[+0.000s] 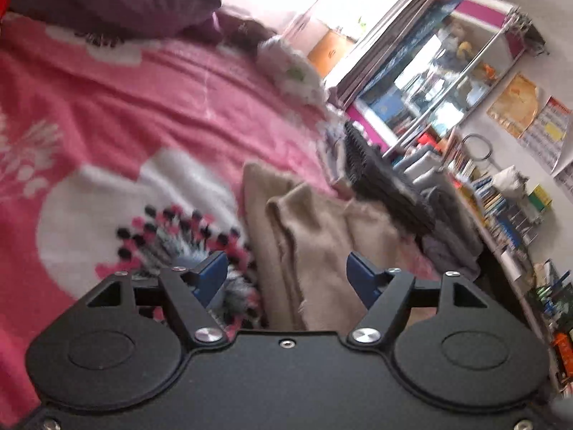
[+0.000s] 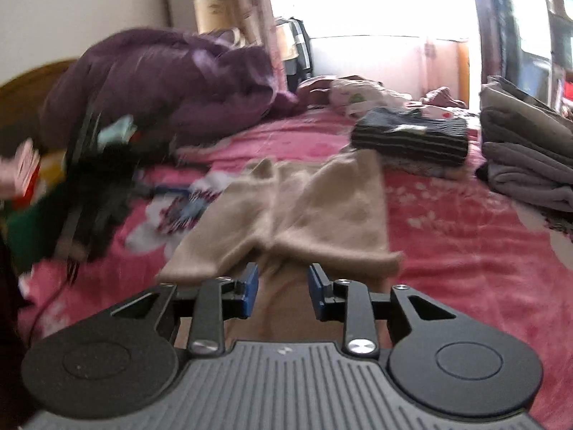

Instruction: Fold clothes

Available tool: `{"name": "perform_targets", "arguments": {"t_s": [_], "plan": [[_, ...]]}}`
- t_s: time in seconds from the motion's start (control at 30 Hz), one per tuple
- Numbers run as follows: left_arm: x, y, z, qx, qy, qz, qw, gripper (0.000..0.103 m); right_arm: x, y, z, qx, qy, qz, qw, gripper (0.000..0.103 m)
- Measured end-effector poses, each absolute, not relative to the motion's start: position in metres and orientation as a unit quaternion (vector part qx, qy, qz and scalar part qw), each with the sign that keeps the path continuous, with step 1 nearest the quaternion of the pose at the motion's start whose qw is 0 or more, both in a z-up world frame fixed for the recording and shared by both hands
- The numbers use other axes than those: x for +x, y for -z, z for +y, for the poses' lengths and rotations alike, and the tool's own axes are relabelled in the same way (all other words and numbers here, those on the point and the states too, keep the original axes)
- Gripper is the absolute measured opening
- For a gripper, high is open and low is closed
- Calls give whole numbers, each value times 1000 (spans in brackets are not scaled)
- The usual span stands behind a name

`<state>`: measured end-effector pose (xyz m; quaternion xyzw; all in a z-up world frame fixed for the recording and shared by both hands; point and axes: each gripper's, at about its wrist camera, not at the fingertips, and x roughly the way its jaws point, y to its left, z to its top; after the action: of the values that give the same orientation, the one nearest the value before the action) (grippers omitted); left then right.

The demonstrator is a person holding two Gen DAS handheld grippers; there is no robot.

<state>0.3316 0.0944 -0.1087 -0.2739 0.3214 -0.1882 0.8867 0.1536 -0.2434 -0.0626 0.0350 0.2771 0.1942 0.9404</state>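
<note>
Beige knit garment [image 2: 286,211] lies on the bed [image 2: 465,236], mid-bed toward the near edge, partly doubled: two flaps meet at a centre crease w/ a lower layer running toward the camera. In the left view the same garment [image 1: 315,243] looks bunched in long ridges. Whether it's mid-fold or needs more folds, can't tell.

Left gripper [image 1: 286,276]: fingers spread wide, nothing between them, hovering over the garment's near end. Right gripper [image 2: 283,286]: fingers apart, cloth under the gap, not pinched.

Handling, my guess: soft, light, floppy knit; stretches and sags, won't hold shape if lifted from one point. Best grabbed at two corners or hem edge, both grippers, pinching all layers so flaps don't slip.

Other stuff: striped folded pile [image 2: 412,139] and grey folded stack [image 2: 526,157] toward the far right edge; purple duvet [image 2: 161,82] at the far left corner; dark clothes heap [image 2: 96,186] on the left edge.
</note>
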Motion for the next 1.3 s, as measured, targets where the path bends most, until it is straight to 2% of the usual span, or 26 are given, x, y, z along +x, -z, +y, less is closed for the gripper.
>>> {"name": "perform_targets", "arguments": {"t_s": [0.13,0.47,0.73,0.97,1.0,1.03,1.07,1.1,1.13,1.17,1.3], "plan": [[334,122,95,-294,189,345,871,73,195,56,-269,51,-190,290,937,48],[376,137,91,-312,221,355,853,73,328,106,-303,157,-213,348,900,58],[410,140,87,-273,261,370,849,72,416,141,-305,225,-275,379,854,60],[431,138,78,-251,276,377,848,68,457,142,-291,189,-338,395,833,60],[432,137,76,-244,273,376,851,66,458,141,-290,184,-345,394,832,57],[432,136,74,-237,269,376,855,60,457,140,-289,181,-351,391,832,52],[433,135,71,-230,266,375,858,51,456,139,-287,177,-358,387,831,40],[432,134,70,-227,268,373,859,45,455,138,-287,174,-362,383,832,36],[431,133,70,-231,275,370,857,30,452,136,-289,173,-363,378,834,35],[429,131,71,-235,280,366,856,26,450,134,-291,174,-364,372,836,29],[413,112,69,-246,287,335,863,23,433,114,-303,174,-373,337,847,19]]}}
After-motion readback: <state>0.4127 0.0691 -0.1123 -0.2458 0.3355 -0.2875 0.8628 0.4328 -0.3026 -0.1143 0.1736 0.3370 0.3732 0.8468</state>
